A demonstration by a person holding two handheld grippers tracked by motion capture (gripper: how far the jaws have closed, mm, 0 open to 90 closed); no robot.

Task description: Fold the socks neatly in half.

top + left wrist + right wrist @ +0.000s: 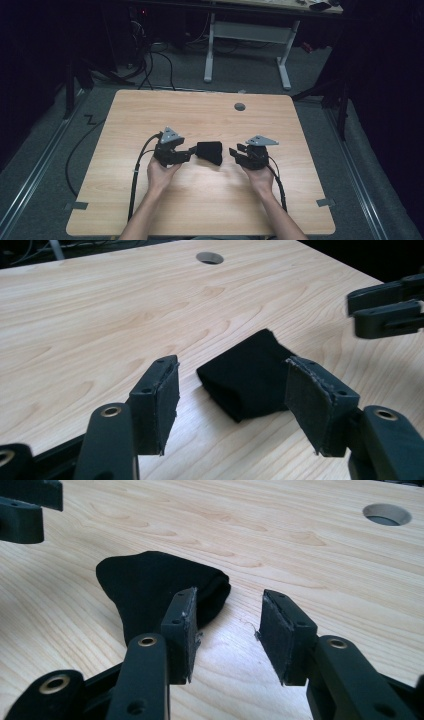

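The wooden table (200,200) carries a folded black cloth (210,152) mid-table, seen from above between left gripper (190,151) and right gripper (234,151). Both gripper views reveal close up their jaws standing apart, holding nothing, cloth lying just beyond.

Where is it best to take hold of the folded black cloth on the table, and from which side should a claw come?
Probably the near-left end of the black cloth, from the left claw side: that thick folded edge faces its open jaws and would fit between them. The right claw is also open, beside the cloth.
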